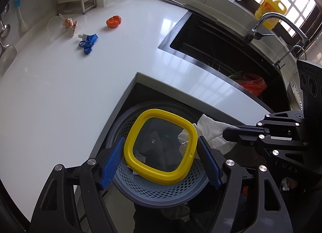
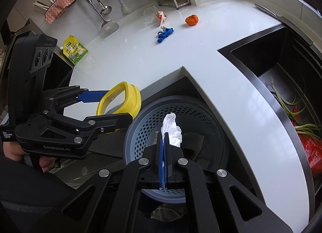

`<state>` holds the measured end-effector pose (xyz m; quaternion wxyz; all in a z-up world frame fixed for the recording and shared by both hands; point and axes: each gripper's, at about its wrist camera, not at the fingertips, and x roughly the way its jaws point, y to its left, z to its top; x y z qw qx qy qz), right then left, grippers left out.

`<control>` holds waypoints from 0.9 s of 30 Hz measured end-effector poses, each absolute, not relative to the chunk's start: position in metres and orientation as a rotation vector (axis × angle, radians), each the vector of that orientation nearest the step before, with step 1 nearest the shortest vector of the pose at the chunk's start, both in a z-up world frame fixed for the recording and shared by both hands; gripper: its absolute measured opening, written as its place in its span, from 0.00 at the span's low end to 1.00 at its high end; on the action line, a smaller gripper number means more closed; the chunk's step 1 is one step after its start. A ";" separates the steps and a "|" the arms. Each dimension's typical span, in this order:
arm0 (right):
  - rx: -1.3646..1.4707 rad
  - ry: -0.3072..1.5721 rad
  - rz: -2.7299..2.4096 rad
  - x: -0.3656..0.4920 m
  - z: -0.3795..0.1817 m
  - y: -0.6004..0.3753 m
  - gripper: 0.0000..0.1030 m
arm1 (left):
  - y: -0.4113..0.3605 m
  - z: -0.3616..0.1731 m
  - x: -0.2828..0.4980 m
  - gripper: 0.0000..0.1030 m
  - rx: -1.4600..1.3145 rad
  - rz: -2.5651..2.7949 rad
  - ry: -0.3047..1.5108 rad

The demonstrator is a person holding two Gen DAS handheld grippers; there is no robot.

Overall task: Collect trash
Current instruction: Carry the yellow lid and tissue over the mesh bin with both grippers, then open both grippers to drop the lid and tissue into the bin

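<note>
Left gripper (image 1: 161, 158) tilts steeply down over the grey perforated bin (image 1: 157, 190), which sits in the notch of the white bench (image 1: 60, 102). Its blue fingers (image 1: 111, 164) stand wide and clamp a yellow-rimmed clear lid (image 1: 161, 146) by its two opposite edges; the lid hangs between them just above the bin mouth. In the right wrist view a bare hand (image 2: 43, 164) grips that tool's handle at lower left.

Right gripper (image 2: 164, 160) also points steeply down at the bin, fingers (image 2: 161, 152) clenched tight on a crumpled white tissue (image 2: 171, 130), which sticks out past the fingertips over the bin's opening. Inside the bin: dark liner and a few pale scraps, hard to make out.

Farther beyond the fingers on the bench: a blue knotted cord (image 1: 88, 43), a crumpled wrapper (image 1: 70, 24), an orange peel lump (image 1: 113, 22). Right of the fingers, the dark sink (image 2: 261, 61) holds a red bag (image 2: 314, 152) and green onion stalks (image 2: 287, 102).
</note>
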<state>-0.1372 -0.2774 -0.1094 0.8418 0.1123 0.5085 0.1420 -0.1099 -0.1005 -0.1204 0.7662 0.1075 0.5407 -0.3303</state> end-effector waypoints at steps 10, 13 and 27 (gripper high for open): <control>0.218 1.088 0.310 -0.133 -0.117 -0.271 0.01 | -0.101 -0.130 -0.108 0.69 0.231 -0.717 1.209; 0.218 1.092 0.309 -0.132 -0.118 -0.271 0.01 | -0.101 -0.133 -0.108 0.69 0.230 -0.718 1.217; 0.221 1.104 0.313 -0.127 -0.121 -0.268 0.01 | -0.102 -0.136 -0.107 0.70 0.231 -0.716 1.236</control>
